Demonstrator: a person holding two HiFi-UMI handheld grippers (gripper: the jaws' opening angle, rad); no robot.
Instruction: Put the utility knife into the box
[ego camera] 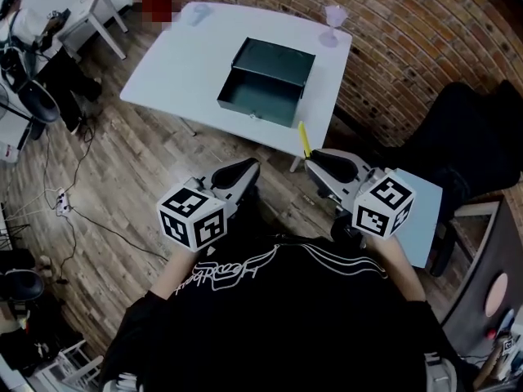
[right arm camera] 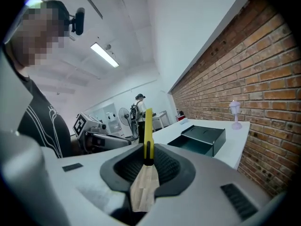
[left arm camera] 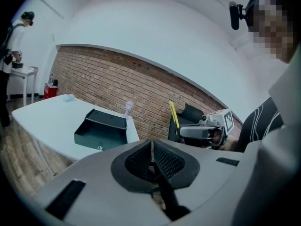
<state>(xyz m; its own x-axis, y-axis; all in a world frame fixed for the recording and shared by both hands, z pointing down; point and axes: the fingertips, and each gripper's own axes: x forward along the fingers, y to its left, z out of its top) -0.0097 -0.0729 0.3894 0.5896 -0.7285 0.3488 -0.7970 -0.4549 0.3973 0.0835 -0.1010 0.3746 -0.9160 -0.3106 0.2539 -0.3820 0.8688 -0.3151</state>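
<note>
Nearest, at right: pinching the knife [right arm camera: 147, 126] in the right hand-held gripper [right arm camera: 147, 160], tip upward, probably to carry it clear of the body. Slim, yellow, dark slider near the grip. Left hand-held gripper [left arm camera: 152, 155] pressed together, empty. Far, on the surface [ego camera: 176, 55]: open box [ego camera: 265, 84], well apart from the knife.

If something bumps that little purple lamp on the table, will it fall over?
Probably yes. The little lamp is tall and thin on a small foot, so it likely tips easily. It stands close to a corner of the table, so it might drop off. It looks small, so it is probably light.
</note>
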